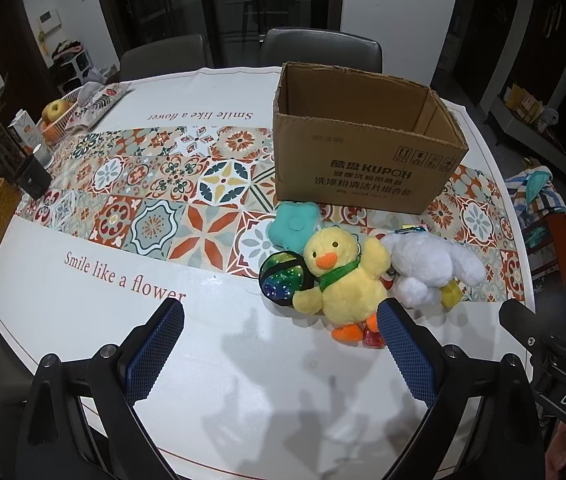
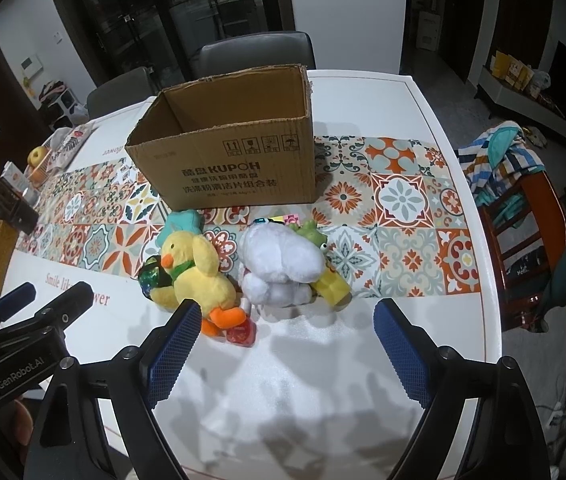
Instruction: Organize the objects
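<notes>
Left wrist view puts us at a white table (image 1: pixel 243 380) in a dim dining room, a patterned tile runner (image 1: pixel 155 184) crossing it and dark chairs (image 1: pixel 323 46) along the far edge. An open cardboard box (image 1: pixel 363 160) stands on the runner; the toys cluster just before it: yellow duck (image 1: pixel 347 276), white plush (image 1: pixel 431 264), teal flower (image 1: pixel 293 226), glittery ball (image 1: pixel 283 280). Bare tabletop lies between us and the pile. Our left gripper (image 1: pixel 279 344) hovers low, fingers spread wide, holding nothing. Our right gripper (image 2: pixel 283 344) hangs likewise, fully parted and empty, facing the white plush (image 2: pixel 279 264) and duck (image 2: pixel 199 272). A fruit basket (image 1: pixel 57 120) sits at the far left rim.
</notes>
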Available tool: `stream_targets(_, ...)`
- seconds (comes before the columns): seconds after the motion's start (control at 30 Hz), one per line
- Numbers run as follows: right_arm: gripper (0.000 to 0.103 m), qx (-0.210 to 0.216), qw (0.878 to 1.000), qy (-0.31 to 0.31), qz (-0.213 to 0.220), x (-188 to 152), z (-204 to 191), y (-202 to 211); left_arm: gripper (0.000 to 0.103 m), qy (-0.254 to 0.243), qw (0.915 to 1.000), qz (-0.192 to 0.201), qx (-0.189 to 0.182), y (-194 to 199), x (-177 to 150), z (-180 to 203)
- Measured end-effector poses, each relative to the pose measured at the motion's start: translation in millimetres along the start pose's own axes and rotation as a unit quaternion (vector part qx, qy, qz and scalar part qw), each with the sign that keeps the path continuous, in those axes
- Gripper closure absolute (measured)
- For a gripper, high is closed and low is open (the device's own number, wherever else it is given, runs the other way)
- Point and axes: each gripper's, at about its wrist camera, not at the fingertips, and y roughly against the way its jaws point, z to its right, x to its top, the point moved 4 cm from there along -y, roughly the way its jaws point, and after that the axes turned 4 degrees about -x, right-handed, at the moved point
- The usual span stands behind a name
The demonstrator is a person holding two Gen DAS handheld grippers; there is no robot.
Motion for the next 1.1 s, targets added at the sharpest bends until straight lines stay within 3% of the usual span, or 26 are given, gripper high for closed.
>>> stream_targets(0.57, 0.015, 0.010, 1.000, 0.021, -0.002, -1.2, -0.2, -0.8, 0.004, -0.054, 0.9977, -0.007, -0.041, -0.6, -0.8, 2.7)
stream_targets(0.93, 0.015, 0.024, 0.998, 0.051, -0.010, -1.9, -1.7, -4.6, 0.004, -0.098, 0.9925, -0.018, -0.071, -4.1, 0.3, 6.2)
stream_targets(0.97, 0.015, 0.025, 0.998, 0.052, -0.011, -1.8, -1.9, -5.4, 0.004, -0.126, 0.9878, -0.022, -0.089, -4.3, -0.1, 7.7)
stream_targets(1.1, 0.016, 0.030, 0.998, 0.061, -0.016, -0.7, -2.7, -8.6, 0.004, -0.137, 0.9856, -0.028, -0.095, -8.0, 0.4, 7.4)
